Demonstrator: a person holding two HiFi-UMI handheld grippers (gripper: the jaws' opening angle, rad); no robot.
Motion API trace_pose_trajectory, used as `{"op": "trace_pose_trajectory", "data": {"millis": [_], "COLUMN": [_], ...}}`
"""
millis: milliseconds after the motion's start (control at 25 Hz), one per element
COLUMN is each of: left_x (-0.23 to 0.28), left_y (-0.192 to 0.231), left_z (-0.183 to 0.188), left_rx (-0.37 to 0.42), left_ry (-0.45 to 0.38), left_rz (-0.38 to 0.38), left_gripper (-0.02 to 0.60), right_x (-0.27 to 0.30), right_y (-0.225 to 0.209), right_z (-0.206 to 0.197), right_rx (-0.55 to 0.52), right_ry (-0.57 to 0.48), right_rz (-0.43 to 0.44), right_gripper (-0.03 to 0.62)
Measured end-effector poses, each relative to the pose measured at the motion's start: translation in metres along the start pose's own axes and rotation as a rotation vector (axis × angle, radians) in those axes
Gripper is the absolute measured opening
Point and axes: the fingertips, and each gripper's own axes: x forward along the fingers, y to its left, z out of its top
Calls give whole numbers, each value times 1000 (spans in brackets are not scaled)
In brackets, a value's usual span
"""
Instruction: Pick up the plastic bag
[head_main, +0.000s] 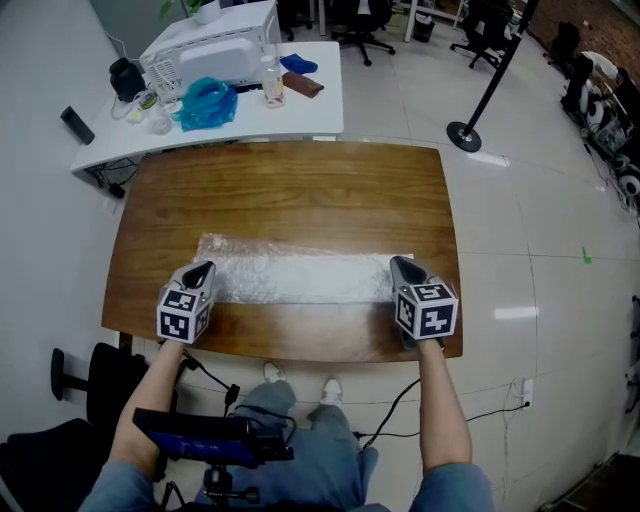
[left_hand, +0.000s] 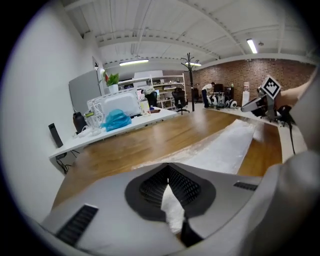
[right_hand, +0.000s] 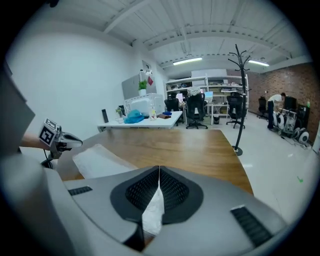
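A long clear plastic bag lies flat across the near part of the wooden table. My left gripper is shut on the bag's left end, and my right gripper is shut on its right end. In the left gripper view the jaws of the left gripper meet with a fold of white plastic pinched between them, and the bag stretches toward the right gripper. The right gripper view shows the right gripper shut on plastic, with the bag running to the left gripper.
A white desk stands behind the table with a printer, a blue bag and a bottle. A black stanchion base stands on the floor at right. A black chair is at my left.
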Motion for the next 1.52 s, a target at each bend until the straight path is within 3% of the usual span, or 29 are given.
{"op": "trace_pose_trajectory", "data": {"millis": [200, 480, 680, 880, 1120, 1520], "left_x": [-29, -77, -117, -161, -205, -270], "left_y": [-34, -90, -119, -136, -121, -103], "left_z": [46, 106, 141, 172, 174, 154], "left_rx": [-75, -122, -111, -83, -78, -95], "left_ry": [-132, -317, -444, -565, -639, -707], "left_rz": [-18, -73, -95, -134, -155, -224], "left_gripper": [18, 20, 20, 20, 20, 20], "right_x": [-15, -42, -77, -117, -156, -201], "right_y": [28, 83, 128, 169, 216, 288], "right_z": [20, 43, 72, 110, 134, 119], "right_rx": [-59, -121, -169, -229, -234, -237], "right_ry": [-65, -146, -247, -377, -493, -528], "right_rz": [78, 221, 325, 373, 366, 336], "right_gripper": [15, 14, 12, 5, 5, 5]}}
